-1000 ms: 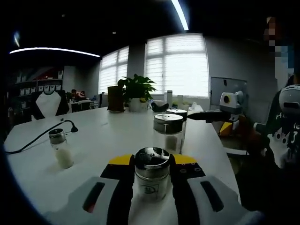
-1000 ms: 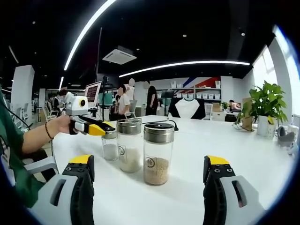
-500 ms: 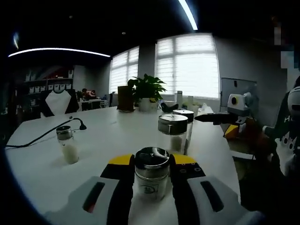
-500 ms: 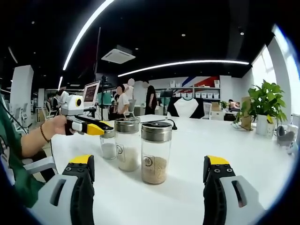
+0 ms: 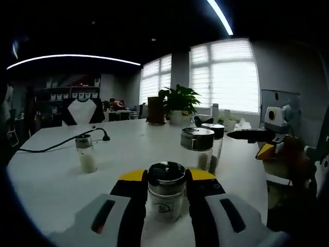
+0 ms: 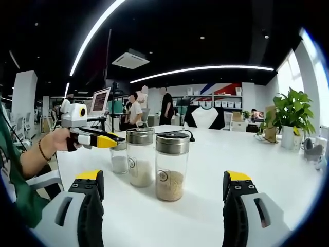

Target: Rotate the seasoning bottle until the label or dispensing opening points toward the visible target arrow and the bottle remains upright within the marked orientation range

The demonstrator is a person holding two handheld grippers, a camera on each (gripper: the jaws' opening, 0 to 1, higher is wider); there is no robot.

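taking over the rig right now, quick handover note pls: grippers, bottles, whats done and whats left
Left gripper: shut on the small seasoning bottle, upright on the white table.
Right gripper: open, holding nothing, facing two taller jars further along the table.
A fourth shaker stands apart near a black cable.
Done: bottle gripped.
Left: turn it; I can't make out a target arrow.

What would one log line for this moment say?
left gripper: shut on small bottle, upright on table | right gripper: open, empty | tall jars ahead | arrow: not seen
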